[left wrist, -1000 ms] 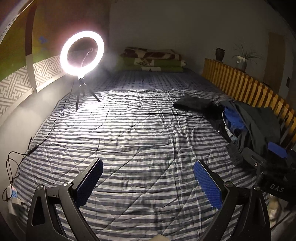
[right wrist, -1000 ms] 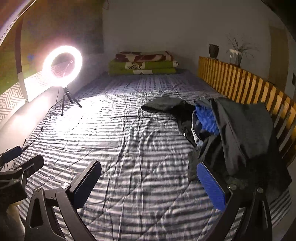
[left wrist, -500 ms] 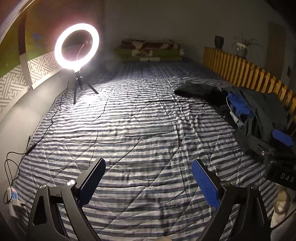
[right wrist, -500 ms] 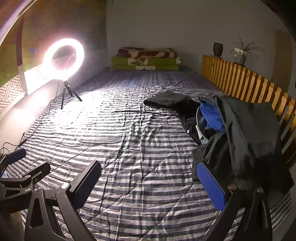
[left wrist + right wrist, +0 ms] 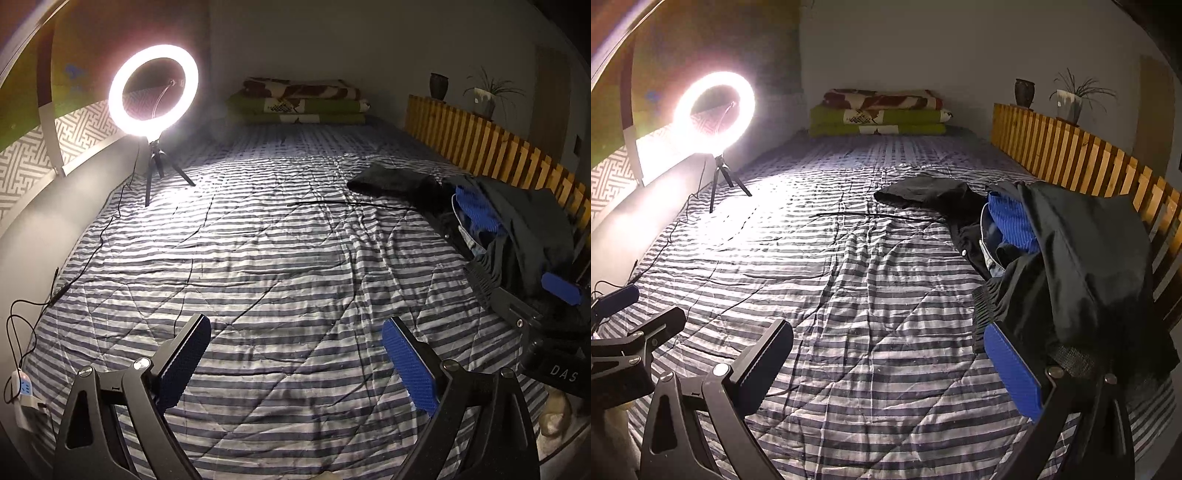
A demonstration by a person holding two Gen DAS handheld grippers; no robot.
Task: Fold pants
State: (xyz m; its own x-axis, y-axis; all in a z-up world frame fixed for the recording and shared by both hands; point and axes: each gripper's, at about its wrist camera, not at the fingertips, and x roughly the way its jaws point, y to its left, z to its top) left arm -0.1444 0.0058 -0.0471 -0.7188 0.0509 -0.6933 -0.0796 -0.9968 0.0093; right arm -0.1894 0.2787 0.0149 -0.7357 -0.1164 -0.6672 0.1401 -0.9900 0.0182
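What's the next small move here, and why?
Probably ease the right tongs forward and to the right, onto the near edge of the dark clothes pile. Both tongs are open and empty, the left tongs over bare striped bedcover, and nothing is spread out to fold yet. Which garment is the pants I can't tell.

The left gripper [image 5: 296, 345], filling the bottom of the left wrist view, has two matte black angular fingers [image 5: 173, 360] with triangular cut-outs near the base, silver screw heads at the joints and ribbed blue pads [image 5: 408, 363] on the inner faces. The right gripper [image 5: 888, 360], at the bottom of the right wrist view, is built the same: black frame, silver screws, blue ribbed pads [image 5: 1012, 371]. At the right edge of the left wrist view its black body bears white letters "DAS".
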